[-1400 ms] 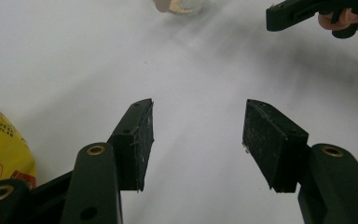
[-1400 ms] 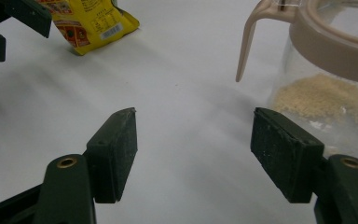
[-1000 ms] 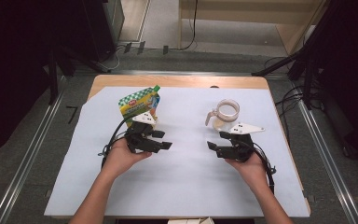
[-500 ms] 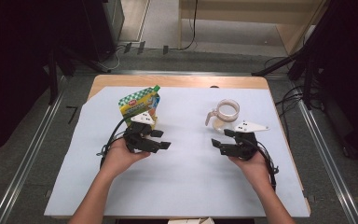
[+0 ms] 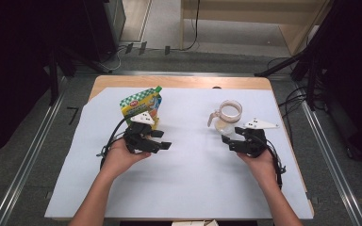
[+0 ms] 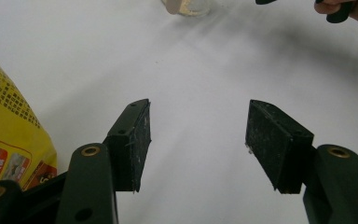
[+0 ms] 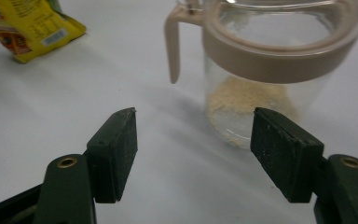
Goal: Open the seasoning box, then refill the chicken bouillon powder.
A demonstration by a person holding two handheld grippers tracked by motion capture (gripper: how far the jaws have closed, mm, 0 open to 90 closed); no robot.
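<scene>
Both forearms reach forward, left gripper (image 5: 162, 140) and right gripper (image 5: 226, 141) with jaws apart, empty.

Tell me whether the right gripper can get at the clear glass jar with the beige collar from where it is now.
Probably yes. The right gripper is open, with the clear glass jar with the beige collar upright just ahead on the white table cover, and nothing lies between its fingers and the jar.

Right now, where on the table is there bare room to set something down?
The widest free patch is the white sheet between the two forearms, running toward the near edge. A free strip also lies between the yellow pouch and the glass jar. It is crowded where the left tongs sit beside the pouch, and where the right tongs face the jar.
</scene>
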